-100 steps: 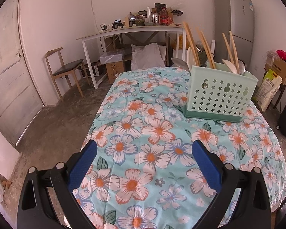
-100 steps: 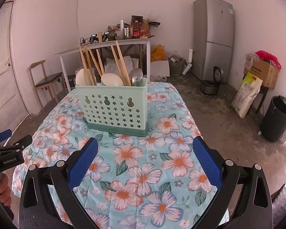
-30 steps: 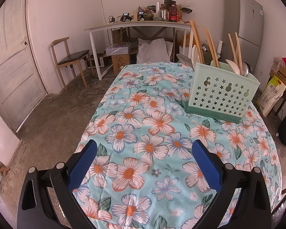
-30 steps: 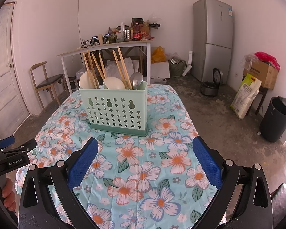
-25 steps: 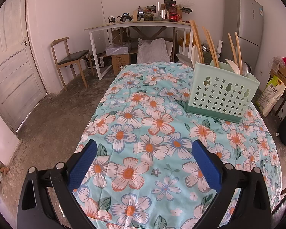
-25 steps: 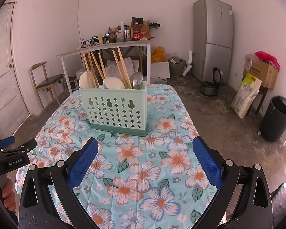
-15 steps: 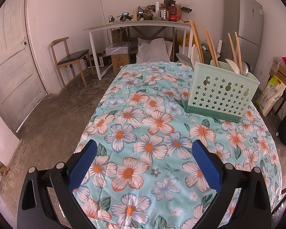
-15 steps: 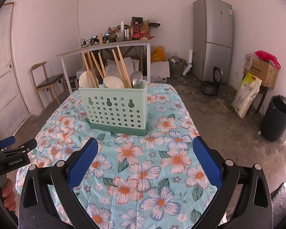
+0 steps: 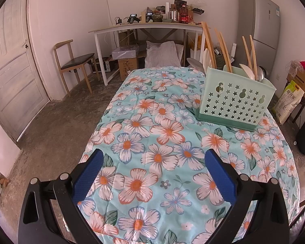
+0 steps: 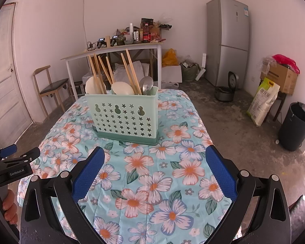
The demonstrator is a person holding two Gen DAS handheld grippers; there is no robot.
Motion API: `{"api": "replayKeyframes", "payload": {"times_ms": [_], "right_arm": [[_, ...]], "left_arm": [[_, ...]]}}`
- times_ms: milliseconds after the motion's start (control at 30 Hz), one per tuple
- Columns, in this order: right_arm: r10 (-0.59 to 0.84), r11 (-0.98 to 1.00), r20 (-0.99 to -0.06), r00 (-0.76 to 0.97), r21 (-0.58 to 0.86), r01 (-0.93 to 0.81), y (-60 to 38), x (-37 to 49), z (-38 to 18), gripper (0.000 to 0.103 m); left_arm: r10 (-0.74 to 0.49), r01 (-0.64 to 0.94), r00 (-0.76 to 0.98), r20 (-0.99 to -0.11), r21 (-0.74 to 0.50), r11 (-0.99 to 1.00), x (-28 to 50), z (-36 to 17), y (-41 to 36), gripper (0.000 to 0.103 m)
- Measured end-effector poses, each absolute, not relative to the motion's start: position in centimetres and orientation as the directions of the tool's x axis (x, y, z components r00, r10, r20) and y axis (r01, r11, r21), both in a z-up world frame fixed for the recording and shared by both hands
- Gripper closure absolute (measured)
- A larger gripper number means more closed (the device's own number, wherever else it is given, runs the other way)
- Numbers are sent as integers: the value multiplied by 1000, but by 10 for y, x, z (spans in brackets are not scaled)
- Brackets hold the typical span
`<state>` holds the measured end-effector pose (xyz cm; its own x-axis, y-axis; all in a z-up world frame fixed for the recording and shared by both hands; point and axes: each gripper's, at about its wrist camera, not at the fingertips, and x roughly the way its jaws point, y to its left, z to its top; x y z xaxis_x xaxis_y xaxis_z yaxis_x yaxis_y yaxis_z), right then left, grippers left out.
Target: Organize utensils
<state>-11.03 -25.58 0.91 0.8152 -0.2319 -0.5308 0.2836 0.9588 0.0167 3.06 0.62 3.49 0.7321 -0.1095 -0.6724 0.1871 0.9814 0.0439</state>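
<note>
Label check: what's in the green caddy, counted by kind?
Chopsticks: 6
White spoons: 2
Metal spoons: 1
Total: 9 in the caddy; a grey shape behind it may be another spoon.

**Background of the room**

A tall grey two-door refrigerator stands at the upper right of the right wrist view. Near its foot, on the bare concrete floor, sits a small round rice cooker. Further right lean a white and yellow sack and a brown cardboard box topped with red cloth, and a black cylindrical bin stands at the right edge. At upper centre, a white-legged wooden-topped desk carries cluttered bottles. Left of it stands a wooden chair with a dark seat, and a pale panelled door fills the left edge.
</note>
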Motion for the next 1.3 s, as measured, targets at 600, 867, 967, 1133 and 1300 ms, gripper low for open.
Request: {"api": "replayKeyframes", "payload": {"times_ms": [600,867,967,1133,1300], "right_arm": [[-225,961,-538,812,14,276,-254,-110,8,8],[-218,963,-550,807,13,269,-258,-108,6,8],[-218,963,-551,805,12,269,-257,-109,6,8],[-217,963,-551,805,12,268,-257,-109,6,8],[-217,963,-552,805,12,268,-257,-109,6,8]], "left_arm": [[-109,186,732,-673,43,982,31,35,7,6],[-109,189,728,-677,45,981,31,34,6,6],[-110,190,729,-676,45,981,32,34,7,6],[-110,189,729,-676,45,981,32,34,7,6],[-109,189,728,-677,46,981,31,34,6,6]]}}
